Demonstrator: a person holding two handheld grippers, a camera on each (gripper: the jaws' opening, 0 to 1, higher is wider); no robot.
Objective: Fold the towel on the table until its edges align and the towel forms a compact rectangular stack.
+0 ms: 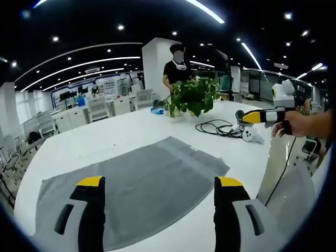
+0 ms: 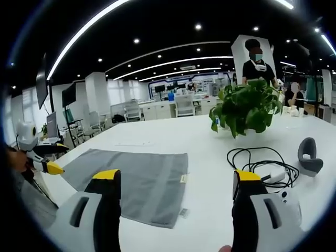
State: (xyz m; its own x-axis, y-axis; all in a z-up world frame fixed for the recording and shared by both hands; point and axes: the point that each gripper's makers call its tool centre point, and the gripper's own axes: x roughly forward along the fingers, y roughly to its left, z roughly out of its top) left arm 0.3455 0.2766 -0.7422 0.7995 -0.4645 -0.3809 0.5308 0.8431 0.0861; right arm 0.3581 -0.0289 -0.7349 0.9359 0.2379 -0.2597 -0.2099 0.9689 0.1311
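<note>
A grey towel (image 1: 134, 186) lies spread flat on the white table (image 1: 126, 131). My left gripper (image 1: 160, 182) hovers open above the towel's near edge, its yellow-tipped jaws wide apart with nothing between them. In the left gripper view the right gripper (image 1: 252, 117) comes in from the right, held by a hand; its state is unclear there. In the right gripper view the same towel (image 2: 139, 181) lies left of centre, and my right gripper (image 2: 176, 175) stands open over the table beside the towel's right edge. The left gripper (image 2: 50, 168) shows at the far left.
A potted green plant (image 1: 193, 96) stands mid-table, with a black cable coil (image 1: 218, 127) and a white controller (image 1: 251, 135) beside it. In the right gripper view, a grey controller (image 2: 308, 155) lies near the cable (image 2: 257, 160). A person (image 1: 177, 65) stands behind the table.
</note>
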